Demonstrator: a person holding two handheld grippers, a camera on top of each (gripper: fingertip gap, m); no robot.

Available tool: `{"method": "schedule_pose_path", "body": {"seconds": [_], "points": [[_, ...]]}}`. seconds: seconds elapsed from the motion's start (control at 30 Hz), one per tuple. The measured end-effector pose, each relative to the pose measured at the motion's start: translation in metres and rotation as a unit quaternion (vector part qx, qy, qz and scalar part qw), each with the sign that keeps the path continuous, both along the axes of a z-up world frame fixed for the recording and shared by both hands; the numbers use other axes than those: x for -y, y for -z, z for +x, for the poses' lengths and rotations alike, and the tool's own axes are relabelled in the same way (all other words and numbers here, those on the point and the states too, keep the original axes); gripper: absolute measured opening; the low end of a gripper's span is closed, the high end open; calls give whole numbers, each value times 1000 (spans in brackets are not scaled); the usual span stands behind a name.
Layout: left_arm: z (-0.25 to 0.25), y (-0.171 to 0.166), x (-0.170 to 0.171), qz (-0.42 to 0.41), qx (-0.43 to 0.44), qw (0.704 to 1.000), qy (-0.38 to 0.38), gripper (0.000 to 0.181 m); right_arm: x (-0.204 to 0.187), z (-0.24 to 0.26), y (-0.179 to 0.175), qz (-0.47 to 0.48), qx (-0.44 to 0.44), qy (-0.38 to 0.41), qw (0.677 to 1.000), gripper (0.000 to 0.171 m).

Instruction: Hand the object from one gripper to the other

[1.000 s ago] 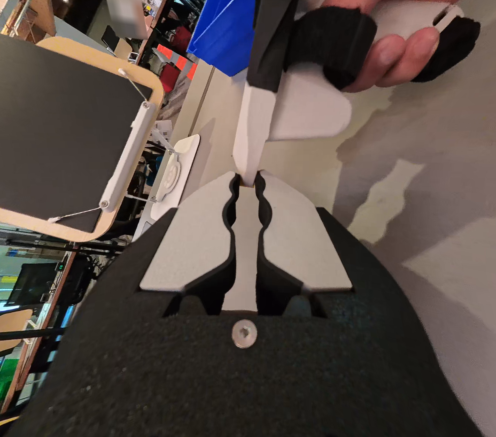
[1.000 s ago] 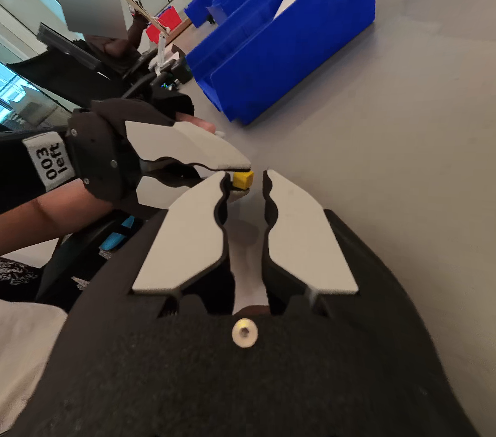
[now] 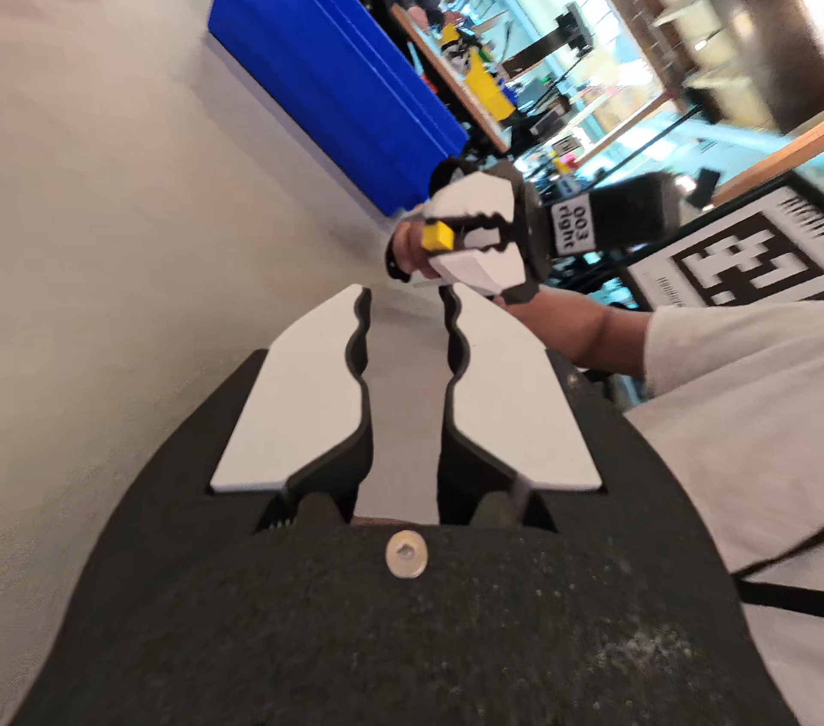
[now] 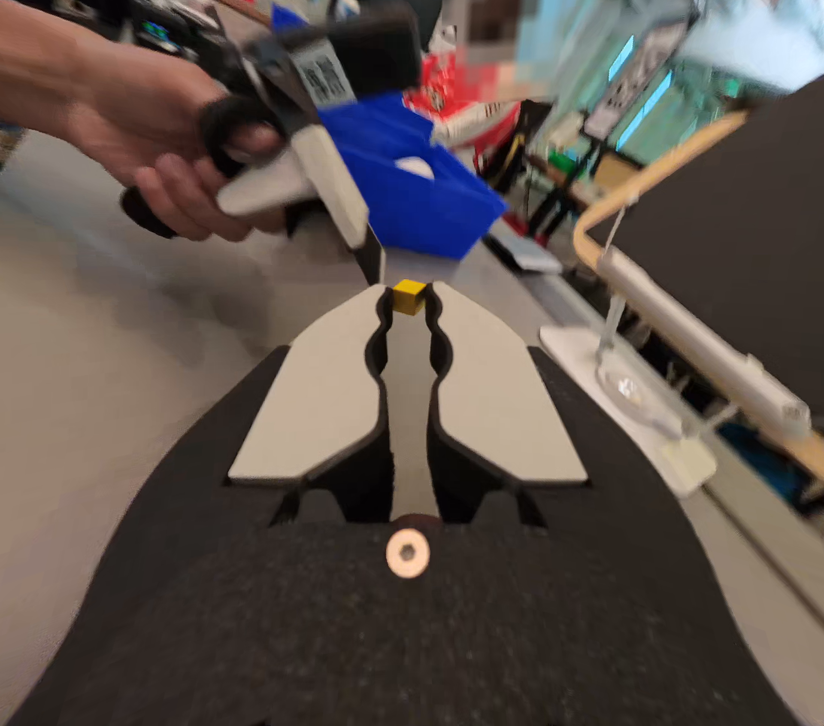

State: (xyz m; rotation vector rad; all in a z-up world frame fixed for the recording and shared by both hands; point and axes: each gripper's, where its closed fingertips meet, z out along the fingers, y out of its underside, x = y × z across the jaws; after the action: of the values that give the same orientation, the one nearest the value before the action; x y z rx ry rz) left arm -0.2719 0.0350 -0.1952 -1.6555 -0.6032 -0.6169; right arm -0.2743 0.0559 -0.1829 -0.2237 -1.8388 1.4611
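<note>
Between the fingertips of our right gripper (image 4: 408, 294) sat the small yellow cube (image 4: 407, 297), pinched at the very tips, with the wavy inner edges of the fingers bare behind it; in the left wrist view the same cube (image 3: 437, 236) showed at the mouth of that gripper (image 3: 434, 243), held clear above the grey table (image 3: 133, 214); our right hand (image 3: 408, 254) was partly visible behind the fingers. Our left gripper (image 3: 405, 294) stood spread, nothing between its fingers, its tips just short of the right gripper and apart from the cube; from the right wrist view we saw it (image 4: 365, 254) edge-on, so its gap could not be judged there, with our left hand (image 4: 178, 174) curled round its handle, the tip hanging near the cube but not touching it. A blue plastic bin (image 3: 330, 80) rested on the table beyond both grippers; a black board with a pale wooden rim (image 4: 713, 223) stood on a white stand (image 4: 624, 397) at the right edge.
</note>
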Motion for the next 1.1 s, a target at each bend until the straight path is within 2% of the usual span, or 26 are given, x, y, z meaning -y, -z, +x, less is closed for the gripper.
{"method": "schedule_pose_path", "body": {"seconds": [0.07, 0.2, 0.5, 0.6, 0.73, 0.8, 0.83, 0.87, 0.93, 1.0, 1.1], "points": [[4, -3, -1, 20, 30, 999, 15, 31, 6, 10, -7, -1, -36, -20, 999, 13], [12, -11, -3, 48, 53, 997, 38, 31, 12, 18, -13, -3, -49, -30, 998, 13], [32, -17, -9, 54, 38, 995, 79, 29, 26, 31, -11, 8, -53, -60, 997, 14], [37, -18, -9, 58, 38, 993, 93, 13, 27, 30, -7, 18, -54, -59, 997, 14], [35, -15, -9, 43, 4, 996, 84, 11, 25, 28, -3, 17, -46, -62, 997, 14], [30, -16, -7, 38, -31, 997, 68, 11, 22, 27, 0, -1, -7, -71, 997, 18], [25, -17, -6, 31, -57, 996, 55, 11, 19, 25, 2, -12, 25, -77, 997, 28], [20, -15, -4, 17, -94, 995, 39, 11, 17, 23, 5, -27, 65, -82, 994, 36], [12, -12, 1, -20, -186, 982, 12, 11, 13, 19, 9, -72, 165, -100, 979, 39], [9, -10, 3, -55, -287, 956, -5, 11, 14, 19, 8, -143, 284, -134, 939, 42], [8, -9, 2, -104, -427, 898, -26, 11, 18, 17, 6, -258, 454, -158, 838, 48]]}}
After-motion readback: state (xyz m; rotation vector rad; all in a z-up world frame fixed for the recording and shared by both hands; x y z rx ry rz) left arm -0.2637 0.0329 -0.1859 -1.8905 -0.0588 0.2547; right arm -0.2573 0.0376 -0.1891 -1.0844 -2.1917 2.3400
